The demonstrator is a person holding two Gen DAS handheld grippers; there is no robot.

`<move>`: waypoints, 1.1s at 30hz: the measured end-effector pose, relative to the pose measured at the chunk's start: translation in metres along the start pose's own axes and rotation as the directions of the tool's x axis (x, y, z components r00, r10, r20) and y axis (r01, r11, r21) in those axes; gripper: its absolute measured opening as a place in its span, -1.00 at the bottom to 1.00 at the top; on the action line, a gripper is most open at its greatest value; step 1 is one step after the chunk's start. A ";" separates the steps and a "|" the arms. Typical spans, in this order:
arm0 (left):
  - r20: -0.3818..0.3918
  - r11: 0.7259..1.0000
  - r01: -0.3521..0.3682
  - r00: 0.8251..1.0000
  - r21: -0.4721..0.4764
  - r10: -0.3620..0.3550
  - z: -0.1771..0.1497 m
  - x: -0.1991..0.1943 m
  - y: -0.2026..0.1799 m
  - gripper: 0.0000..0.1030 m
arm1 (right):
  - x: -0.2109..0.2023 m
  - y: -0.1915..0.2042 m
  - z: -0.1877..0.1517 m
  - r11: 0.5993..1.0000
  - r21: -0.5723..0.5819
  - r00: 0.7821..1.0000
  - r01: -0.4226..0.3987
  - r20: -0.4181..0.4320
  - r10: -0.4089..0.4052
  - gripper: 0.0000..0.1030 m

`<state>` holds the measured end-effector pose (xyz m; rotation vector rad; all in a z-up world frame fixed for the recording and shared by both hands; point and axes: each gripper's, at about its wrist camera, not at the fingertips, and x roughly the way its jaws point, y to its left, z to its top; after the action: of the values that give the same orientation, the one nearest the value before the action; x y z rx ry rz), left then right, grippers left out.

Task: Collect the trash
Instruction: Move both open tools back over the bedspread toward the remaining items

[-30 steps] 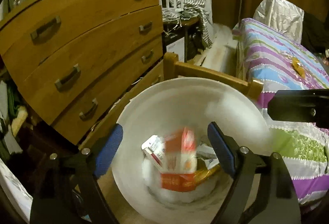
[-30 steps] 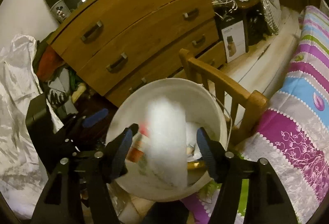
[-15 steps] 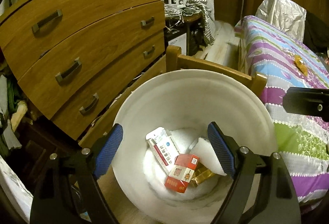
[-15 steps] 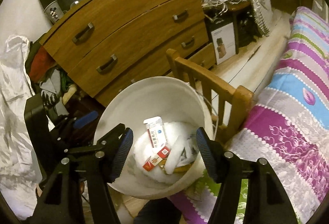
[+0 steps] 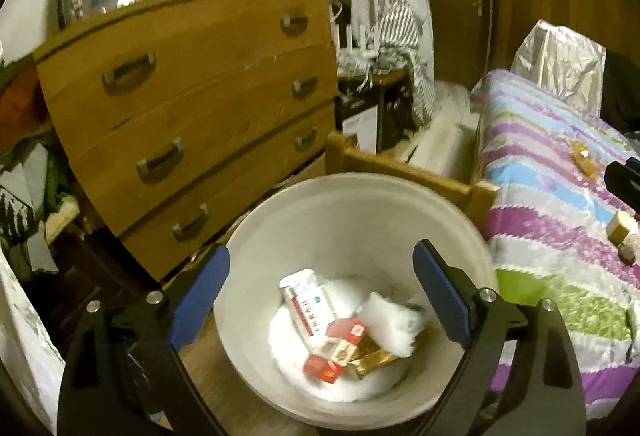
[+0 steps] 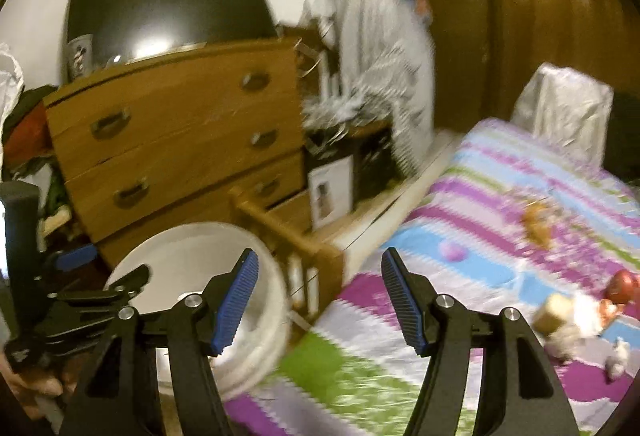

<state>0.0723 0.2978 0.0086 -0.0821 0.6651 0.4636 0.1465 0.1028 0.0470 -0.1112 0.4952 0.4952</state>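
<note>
A white bucket [image 5: 340, 208] stands beside the bed, holding a red-and-white box [image 5: 306, 306], a red box [image 5: 336, 352], a gold wrapper and a white wad [image 5: 394, 320]. My left gripper [image 5: 320, 250] hangs over the bucket, its jaws opening with nothing between them. My right gripper [image 6: 320, 253] is open and empty, pointing at the bed's edge to the right of the bucket [image 6: 192, 248]. On the quilt lie an orange wrapper [image 6: 536, 224], a brown box [image 6: 558, 310], a red piece [image 6: 620, 282] and white scraps [image 6: 616, 356]. The left gripper [image 6: 106, 268] shows at the right wrist view's left edge.
A wooden chest of drawers [image 5: 192, 116] stands behind the bucket. A wooden chair back [image 5: 408, 168] sits between bucket and bed. The striped quilt [image 5: 552, 276] fills the right side, with a silver bag [image 5: 560, 68] at its far end. A striped garment [image 5: 384, 20] hangs further back.
A red box and a white wad that were falling now lie in the bucket. The right gripper has swung right, from over the bucket toward the bed. The left gripper's jaws stand wider.
</note>
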 end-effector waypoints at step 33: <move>-0.062 0.855 0.418 0.905 0.307 -0.420 -0.133 -0.084 -0.267 0.89 | -0.152 -0.376 -0.220 0.773 0.555 0.951 0.307 -0.148 -0.271 -0.11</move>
<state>0.0546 -0.0027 -0.0642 0.0768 0.6837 -0.0686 0.1174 -0.3404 -0.0784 0.3795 0.6569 0.0207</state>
